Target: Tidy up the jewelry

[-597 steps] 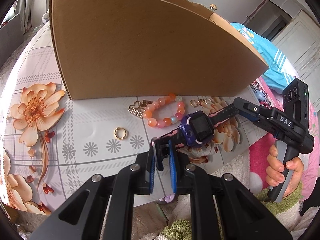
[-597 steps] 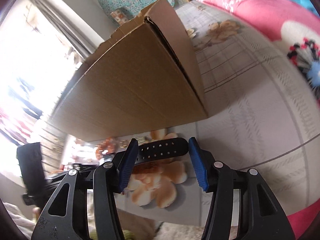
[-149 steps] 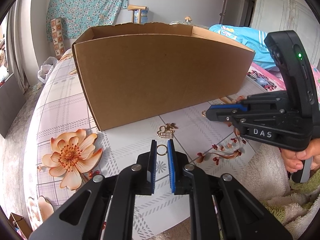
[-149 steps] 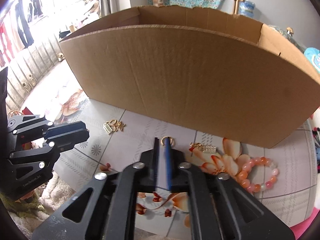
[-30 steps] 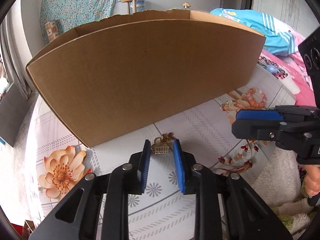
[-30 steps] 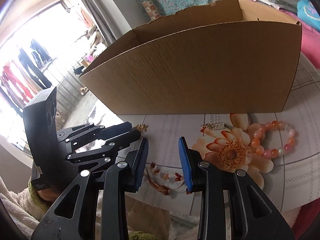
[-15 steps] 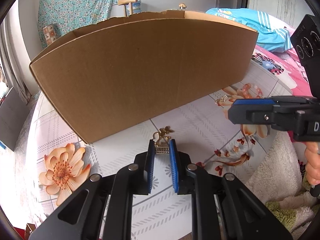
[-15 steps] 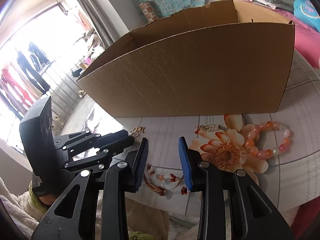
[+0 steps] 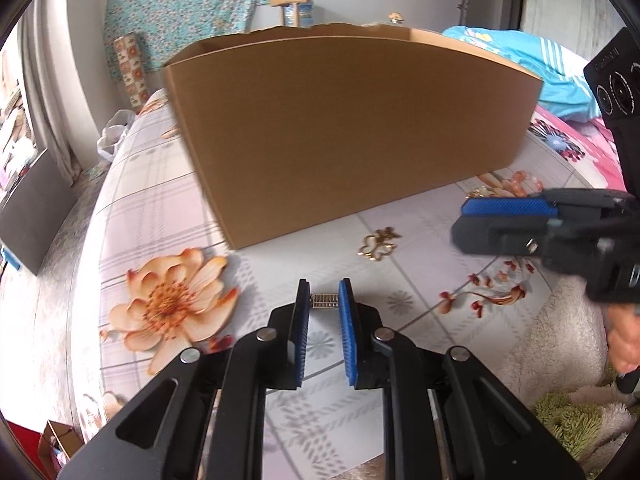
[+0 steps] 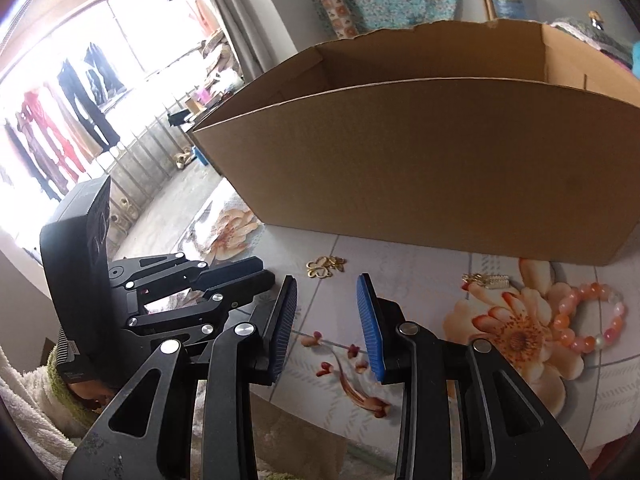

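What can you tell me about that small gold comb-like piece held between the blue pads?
The small gold comb-shaped jewelry piece is a short metallic bar with a row of fine teeth or ribs. It sits crosswise between the blue-padded fingertips of the left hand-held gripper, pinched at both ends. It looks rigid and shiny. It sits over the floral tablecloth; whether it touches the cloth cannot be told. It lies apart from the gold butterfly charm.

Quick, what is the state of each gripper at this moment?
Left gripper: closed on the small gold comb-shaped charm, pinched between its blue pads.
Right gripper: open, nothing between its jaws.
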